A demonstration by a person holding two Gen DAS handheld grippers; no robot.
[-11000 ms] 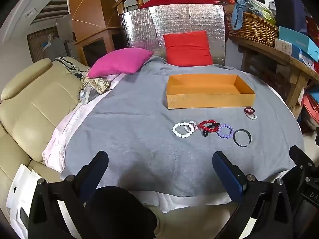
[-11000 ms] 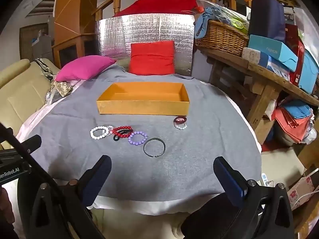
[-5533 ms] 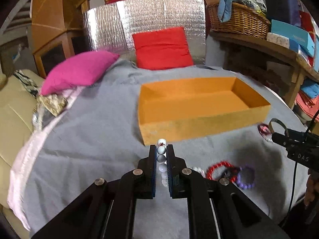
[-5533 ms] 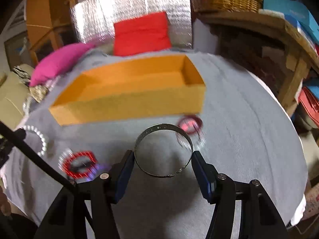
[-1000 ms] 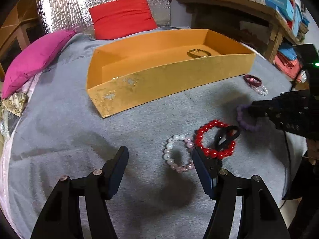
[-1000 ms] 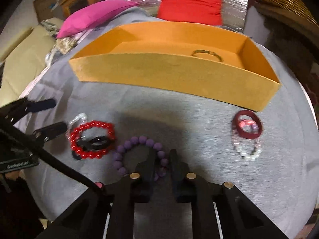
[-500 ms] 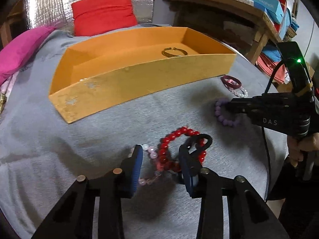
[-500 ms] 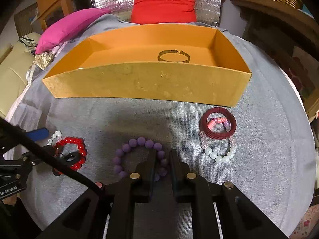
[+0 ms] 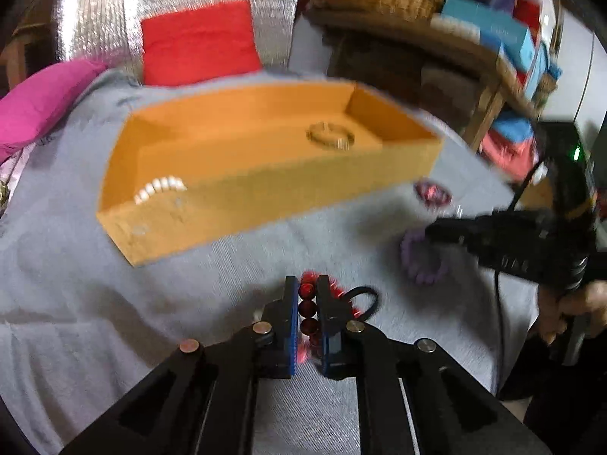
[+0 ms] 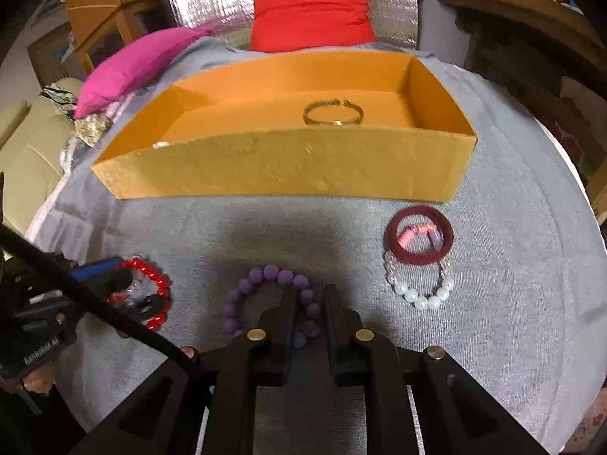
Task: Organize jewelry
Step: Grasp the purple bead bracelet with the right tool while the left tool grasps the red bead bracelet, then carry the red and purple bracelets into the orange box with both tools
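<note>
Both your grippers are clenched on bead bracelets in front of the orange box.

Your left gripper (image 9: 306,295) pinches the red bead bracelet (image 10: 153,288) on the grey cloth (image 10: 512,322); your right gripper (image 10: 309,299) grips the purple bead bracelet (image 10: 265,278). Right of that lie a maroon hair tie (image 10: 419,235) and a white bead bracelet (image 10: 421,295). A metal bangle (image 10: 333,113) sits inside the orange box (image 10: 288,167).
</note>
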